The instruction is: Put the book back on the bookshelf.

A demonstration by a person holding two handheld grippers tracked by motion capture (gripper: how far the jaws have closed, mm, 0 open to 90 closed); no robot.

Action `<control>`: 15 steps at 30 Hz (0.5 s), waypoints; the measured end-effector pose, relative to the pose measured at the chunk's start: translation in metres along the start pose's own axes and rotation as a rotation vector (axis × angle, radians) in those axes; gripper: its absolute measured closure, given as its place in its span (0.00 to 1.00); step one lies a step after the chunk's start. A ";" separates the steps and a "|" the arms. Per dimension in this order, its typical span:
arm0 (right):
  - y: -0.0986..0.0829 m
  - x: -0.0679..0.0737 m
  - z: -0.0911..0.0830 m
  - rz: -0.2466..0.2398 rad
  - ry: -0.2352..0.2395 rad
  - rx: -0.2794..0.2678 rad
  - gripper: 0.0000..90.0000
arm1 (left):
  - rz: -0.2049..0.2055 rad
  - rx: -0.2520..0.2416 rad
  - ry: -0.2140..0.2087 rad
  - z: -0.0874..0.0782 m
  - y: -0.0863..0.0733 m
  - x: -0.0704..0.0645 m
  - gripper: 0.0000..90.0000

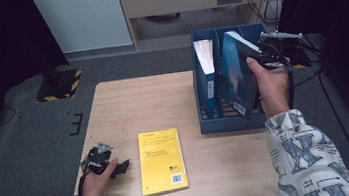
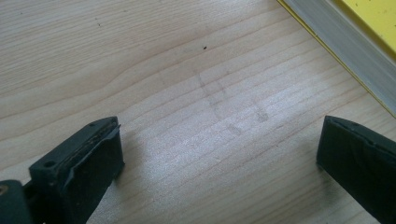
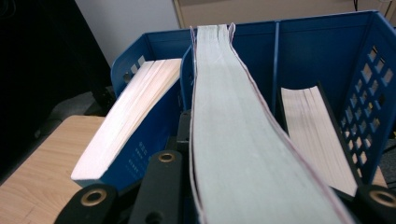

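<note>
A yellow book [image 1: 161,161] lies flat near the table's front edge; its page edge and cover corner [image 2: 369,21] show in the left gripper view. My left gripper [image 1: 122,166] rests on the wood just left of it, open [image 2: 219,163], with bare table between the jaws. My right gripper [image 1: 254,58] is shut on a dark blue book [image 1: 236,72], held upright and tilted in the middle slot of the blue file rack [image 1: 205,119]. That book's grey page edge [image 3: 233,140] runs up between the jaws of the right gripper [image 3: 268,191].
A blue book [image 1: 206,74] leans in the rack's left slot [image 3: 126,135]. Another book [image 3: 317,135] leans in the right slot against the perforated rack wall [image 3: 369,88]. The rack stands at the table's right edge, and bare wood [image 1: 138,107] lies behind the yellow book.
</note>
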State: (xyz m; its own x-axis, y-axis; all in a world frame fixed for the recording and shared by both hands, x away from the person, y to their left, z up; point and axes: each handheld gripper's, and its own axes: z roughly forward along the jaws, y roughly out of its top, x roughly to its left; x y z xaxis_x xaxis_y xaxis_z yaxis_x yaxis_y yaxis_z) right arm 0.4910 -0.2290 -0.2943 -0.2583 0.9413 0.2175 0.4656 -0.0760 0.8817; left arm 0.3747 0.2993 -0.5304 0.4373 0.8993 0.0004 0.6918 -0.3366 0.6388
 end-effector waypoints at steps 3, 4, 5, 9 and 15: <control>0.001 0.002 0.006 0.002 -0.008 0.005 0.82 | 0.001 0.001 -0.001 0.000 0.000 0.000 0.00; 0.001 0.003 0.007 0.002 -0.012 0.007 0.82 | 0.000 0.000 -0.001 0.000 0.000 0.000 0.00; 0.001 0.003 0.009 0.002 -0.014 0.005 0.82 | 0.001 0.000 -0.001 0.000 0.000 0.000 0.00; 0.003 0.004 0.013 0.009 -0.024 0.007 0.82 | 0.001 0.000 -0.001 0.000 0.000 0.000 0.00; 0.008 0.008 0.020 0.000 -0.048 -0.003 0.82 | 0.002 0.003 -0.001 0.000 0.001 0.000 0.00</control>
State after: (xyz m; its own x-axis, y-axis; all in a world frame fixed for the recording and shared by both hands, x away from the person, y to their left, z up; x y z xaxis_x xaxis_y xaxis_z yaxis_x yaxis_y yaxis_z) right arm 0.5095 -0.2151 -0.2939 -0.2172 0.9560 0.1975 0.4627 -0.0773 0.8831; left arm 0.3751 0.2990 -0.5302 0.4397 0.8982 0.0008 0.6925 -0.3396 0.6365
